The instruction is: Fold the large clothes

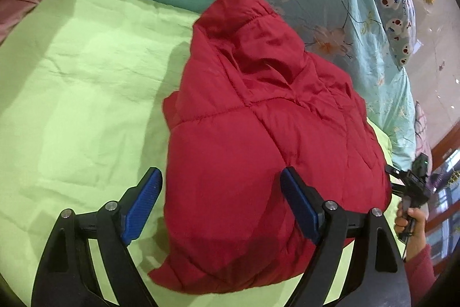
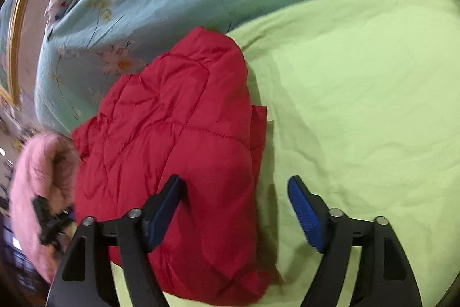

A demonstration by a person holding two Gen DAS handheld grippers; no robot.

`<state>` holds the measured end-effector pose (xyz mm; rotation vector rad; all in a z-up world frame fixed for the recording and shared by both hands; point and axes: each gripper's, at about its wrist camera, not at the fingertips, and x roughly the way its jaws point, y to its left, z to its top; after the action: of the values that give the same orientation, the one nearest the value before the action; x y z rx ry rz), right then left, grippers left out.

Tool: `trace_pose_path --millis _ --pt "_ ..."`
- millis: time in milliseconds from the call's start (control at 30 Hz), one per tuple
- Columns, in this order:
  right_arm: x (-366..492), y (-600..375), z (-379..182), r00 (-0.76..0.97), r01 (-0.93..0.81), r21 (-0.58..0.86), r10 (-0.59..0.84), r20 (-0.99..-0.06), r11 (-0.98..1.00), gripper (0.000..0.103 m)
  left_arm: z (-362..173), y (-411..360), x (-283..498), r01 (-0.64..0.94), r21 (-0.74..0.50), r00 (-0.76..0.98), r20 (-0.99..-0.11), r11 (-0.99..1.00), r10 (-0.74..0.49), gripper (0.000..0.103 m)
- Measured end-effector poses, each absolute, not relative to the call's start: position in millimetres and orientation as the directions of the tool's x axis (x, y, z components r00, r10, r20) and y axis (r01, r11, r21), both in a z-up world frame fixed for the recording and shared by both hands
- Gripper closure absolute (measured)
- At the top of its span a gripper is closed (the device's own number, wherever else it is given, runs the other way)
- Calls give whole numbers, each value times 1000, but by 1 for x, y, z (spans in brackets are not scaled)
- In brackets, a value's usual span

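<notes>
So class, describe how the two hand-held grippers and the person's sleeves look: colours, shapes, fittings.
Each hand-held gripper, left and right, has black curved arms with silver pivot bolts and two ribbed blue pads. The left sleeve is fluffy pink; the right sleeve is dark red.

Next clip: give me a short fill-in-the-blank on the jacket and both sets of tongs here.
1. The quilted jacket lying in a bundle is ____ in colour.
2. It rests on a plain ____ sheet.
3. Both the left tongs and the right tongs are ____, gripping nothing.
4. The pads on the tongs are ____.

Missing words: red; green; open; blue
</notes>
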<state>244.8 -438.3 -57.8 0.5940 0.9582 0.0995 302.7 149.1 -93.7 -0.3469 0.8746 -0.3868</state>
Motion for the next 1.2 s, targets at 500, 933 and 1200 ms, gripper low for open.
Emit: trace_pose_path --millis 500,933,1200 --pt "283 -437 -99 482 133 701 573 -663 700 6 -133 145 342 152 -649 452 -625 746 -636 0" --pt "292 -394 -99 434 72 689 599 -672 721 35 -118 133 331 251 -582 493 -611 774 -620 30" --pt "273 -382 -71 454 46 717 625 -635 696 64 -85 128 307 302 -532 552 -579 791 -600 58"
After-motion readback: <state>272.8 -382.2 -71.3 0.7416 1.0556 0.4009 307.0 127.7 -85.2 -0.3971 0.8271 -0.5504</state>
